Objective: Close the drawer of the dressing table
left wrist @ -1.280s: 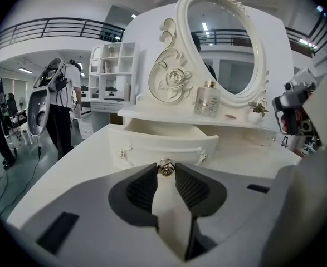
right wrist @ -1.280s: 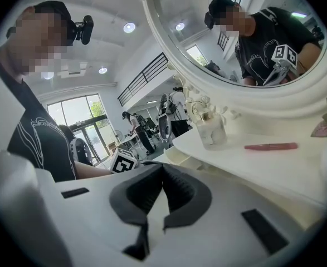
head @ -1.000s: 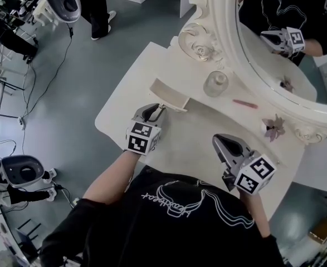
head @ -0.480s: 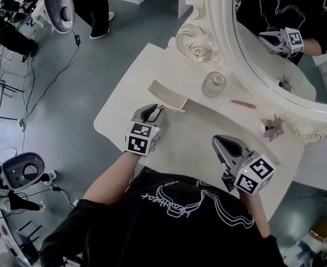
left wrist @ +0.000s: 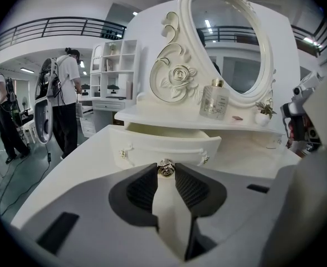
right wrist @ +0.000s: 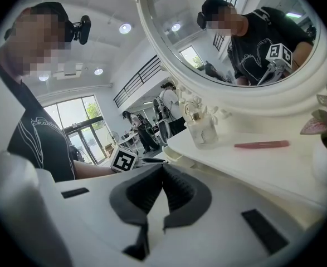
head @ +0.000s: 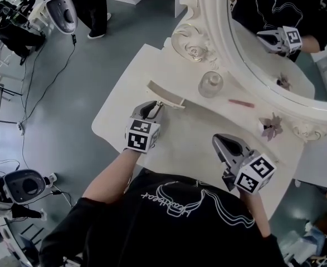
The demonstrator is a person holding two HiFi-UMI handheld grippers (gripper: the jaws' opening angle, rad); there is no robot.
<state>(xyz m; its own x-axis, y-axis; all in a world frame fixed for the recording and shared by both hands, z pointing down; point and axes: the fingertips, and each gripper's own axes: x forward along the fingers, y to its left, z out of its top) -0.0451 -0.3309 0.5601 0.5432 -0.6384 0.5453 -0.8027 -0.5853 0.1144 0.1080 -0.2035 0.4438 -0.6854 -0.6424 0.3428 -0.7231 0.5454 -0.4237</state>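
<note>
Cream drawer point(left wrist: 163, 144) not yet shut: my left fingers point(left wrist: 144, 188) grasp its metal knob point(left wrist: 165, 167), right fingers point(right wrist: 146, 191) clenched on nothing; the push-in remains.

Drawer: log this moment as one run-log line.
drawer: partly open | left claw: shut on knob | right claw: shut, empty, away from drawer

Bright, even light from ceiling lamps point(right wrist: 125, 28); soft shadows. Both gripper views fisheye-warped, black corners. Head view sharp.
</note>
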